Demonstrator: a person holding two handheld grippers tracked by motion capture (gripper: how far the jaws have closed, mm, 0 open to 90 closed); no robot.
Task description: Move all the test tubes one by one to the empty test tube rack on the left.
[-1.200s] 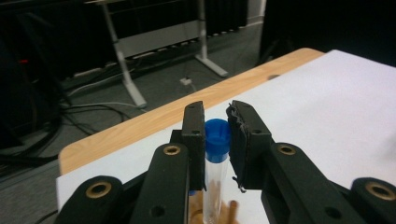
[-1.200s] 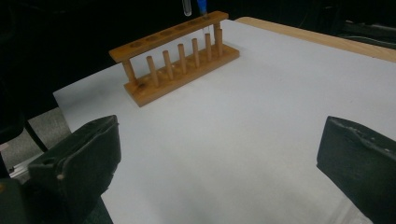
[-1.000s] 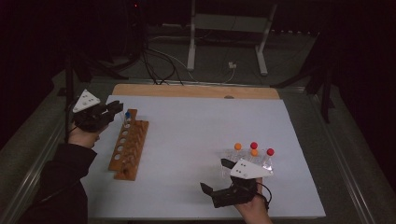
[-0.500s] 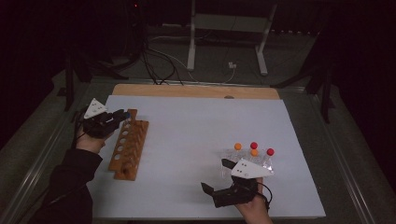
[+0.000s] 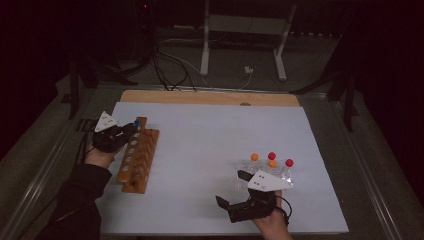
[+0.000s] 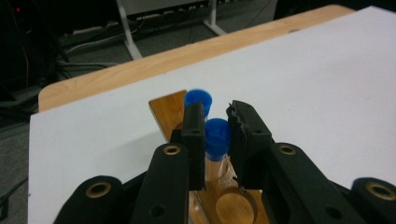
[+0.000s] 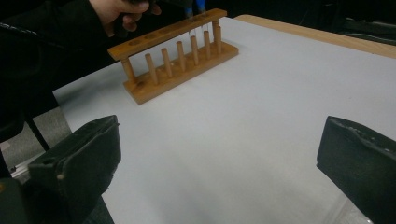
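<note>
A wooden tube rack lies at the left of the white table. My left gripper hangs over the rack's far end, shut on a blue-capped tube that stands upright between its jaws above a rack hole. A second blue-capped tube stands in the rack just behind it. My right gripper rests near the front edge with its jaws wide open and nothing between them. Beside it stand several clear tubes, two with orange caps and two with red caps. The right gripper view shows the rack far off.
The white sheet covers a wooden tabletop whose far edge shows. Cables and a stand's legs lie on the floor beyond. A metal rail runs along the table's left side.
My left gripper has come down and forward with the blue-capped tube, from beside the rack's far end to just over it. The right gripper has stayed in place.
</note>
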